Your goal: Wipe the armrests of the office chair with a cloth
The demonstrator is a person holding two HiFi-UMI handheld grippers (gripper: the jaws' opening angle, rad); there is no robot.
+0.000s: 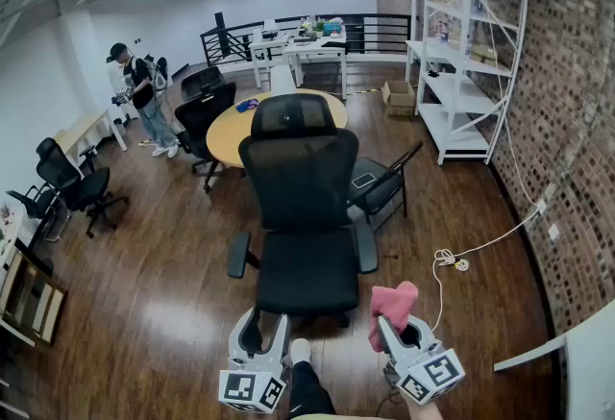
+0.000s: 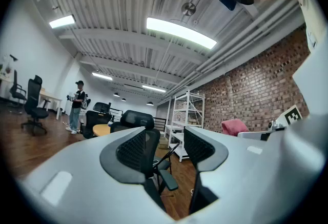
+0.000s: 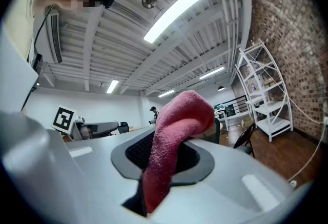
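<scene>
A black mesh office chair (image 1: 300, 207) stands in front of me with its back towards me, a grey armrest on the left (image 1: 238, 255) and another on the right (image 1: 366, 247). My right gripper (image 1: 394, 327) is shut on a pink cloth (image 1: 392, 305), held up below the right armrest. In the right gripper view the pink cloth (image 3: 171, 141) hangs pinched between the jaws. My left gripper (image 1: 259, 327) is open and empty, near the seat's front edge; the left gripper view shows the chair (image 2: 137, 138) through the gap between the jaws.
A round wooden table (image 1: 231, 130) and more black chairs (image 1: 72, 183) lie beyond. A person (image 1: 144, 96) stands at the far left. White shelving (image 1: 466, 62) lines the brick wall on the right. A white cable (image 1: 461, 255) trails on the floor.
</scene>
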